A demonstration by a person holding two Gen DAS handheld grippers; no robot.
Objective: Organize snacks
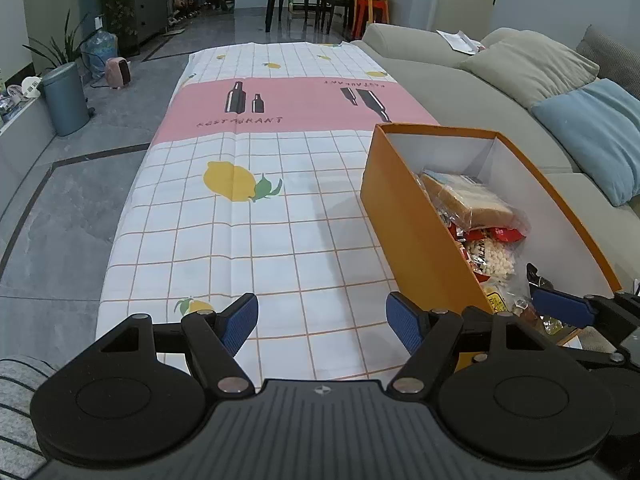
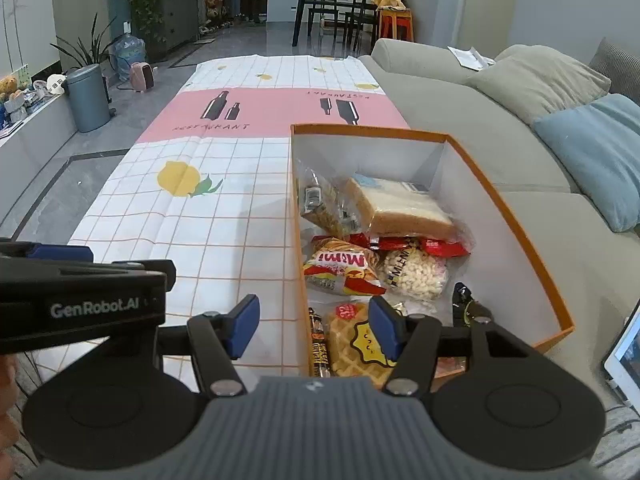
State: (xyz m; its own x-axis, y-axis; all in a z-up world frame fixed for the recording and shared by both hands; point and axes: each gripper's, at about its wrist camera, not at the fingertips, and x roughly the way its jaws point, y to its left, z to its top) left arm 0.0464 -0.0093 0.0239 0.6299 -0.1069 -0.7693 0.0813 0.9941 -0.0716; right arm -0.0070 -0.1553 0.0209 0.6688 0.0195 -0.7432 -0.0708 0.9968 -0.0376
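Living-room floor, a grey sofa (image 2: 460,92) along the right of both frames, and a long table under a checked tablecloth (image 2: 208,216) printed with lemons, bottles and the word "RESTAURANT" across its pink band. I have the orange box (image 2: 298,216) at the right side of that cloth, its long axis running from the lower centre of the right wrist frame up toward the pink band, and every snack I can see already lies inside it.

My right gripper (image 2: 314,322) hangs with jaws wide and empty, straddling the box's near left wall: one pad over the cloth, the other over the waffle packet (image 2: 352,344) at the lower centre. That packet lies just ahead and slightly right of the jaws, so I judge this arm the nearer for anything in the box. My left gripper (image 1: 322,322) is also spread wide and empty over bare cloth, the box off to its right.

Readable print: "Mimi" upside down on the red-and-yellow bag (image 2: 342,268), "GenRobot.AI" on the other tool's body at left. Farther up sit the bagged bread (image 2: 396,208) and a clear bag of white puffs (image 2: 416,270), lettering too small to read.
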